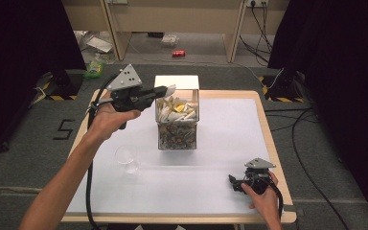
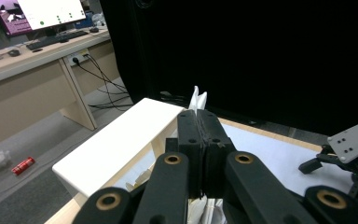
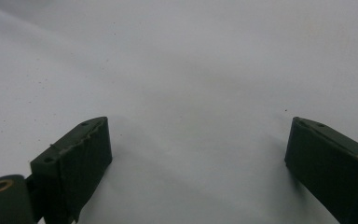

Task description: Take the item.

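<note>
the left gripper (image 1: 164, 91) is clenched on one white packet (image 1: 170, 89), held above the one open box (image 1: 177, 136) near the table's (image 1: 230, 143) far edge. one clear cup (image 1: 127, 158) stands toward the left edge. the right gripper (image 1: 234, 183) rests released near the near right corner.

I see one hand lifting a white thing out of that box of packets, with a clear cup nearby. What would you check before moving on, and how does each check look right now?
1. Left gripper shut on the small white packet: ok, jaws pressed together with the packet's top sticking out.
2. Packet lifted free of the clear square box of white and yellow packets: cannot tell.
3. Clear plastic cup upright on the white table: ok.
4. Path from box to cup free of things: ok.
5. Right gripper out of the way: ok, it rests open at the table's near right.
6. Only one packet gripped: cannot tell.
</note>
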A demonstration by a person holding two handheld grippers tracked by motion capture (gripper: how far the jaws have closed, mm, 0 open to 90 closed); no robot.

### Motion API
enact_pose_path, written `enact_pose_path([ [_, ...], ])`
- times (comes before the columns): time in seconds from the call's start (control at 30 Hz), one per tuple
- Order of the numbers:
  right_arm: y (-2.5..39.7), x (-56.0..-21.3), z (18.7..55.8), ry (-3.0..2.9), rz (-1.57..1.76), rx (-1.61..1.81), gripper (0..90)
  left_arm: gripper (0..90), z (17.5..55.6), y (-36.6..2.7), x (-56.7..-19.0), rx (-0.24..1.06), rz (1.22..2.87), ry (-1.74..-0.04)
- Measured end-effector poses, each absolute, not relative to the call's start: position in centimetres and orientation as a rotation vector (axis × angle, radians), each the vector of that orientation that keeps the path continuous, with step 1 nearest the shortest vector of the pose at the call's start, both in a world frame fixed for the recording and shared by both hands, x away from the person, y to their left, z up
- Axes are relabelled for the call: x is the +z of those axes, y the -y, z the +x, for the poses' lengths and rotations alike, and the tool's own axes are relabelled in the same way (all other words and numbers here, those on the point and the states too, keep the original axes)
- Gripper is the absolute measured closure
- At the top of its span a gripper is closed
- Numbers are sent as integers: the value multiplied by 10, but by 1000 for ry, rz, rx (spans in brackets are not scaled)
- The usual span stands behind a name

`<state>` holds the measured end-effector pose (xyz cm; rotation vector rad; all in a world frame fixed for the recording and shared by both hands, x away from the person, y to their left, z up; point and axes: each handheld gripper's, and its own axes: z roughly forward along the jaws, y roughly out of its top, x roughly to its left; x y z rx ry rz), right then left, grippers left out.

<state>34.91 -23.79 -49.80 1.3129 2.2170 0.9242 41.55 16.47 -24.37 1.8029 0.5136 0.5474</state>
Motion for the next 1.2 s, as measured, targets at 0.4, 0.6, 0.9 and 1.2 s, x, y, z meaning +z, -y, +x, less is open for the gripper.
enact_pose_path([
  [0.4,238,-498,349,-2217,1312,924,76,884,402,-189,-240,501,1771,-500],
  [0.6,238,-498,349,-2218,1311,923,76,884,395,-201,-240,492,1760,-498],
  [0.9,238,-498,349,-2218,1309,922,76,884,383,-225,-251,496,1757,-520],
  [1.2,238,-498,349,-2218,1309,923,76,884,370,-245,-267,516,1755,-545],
])
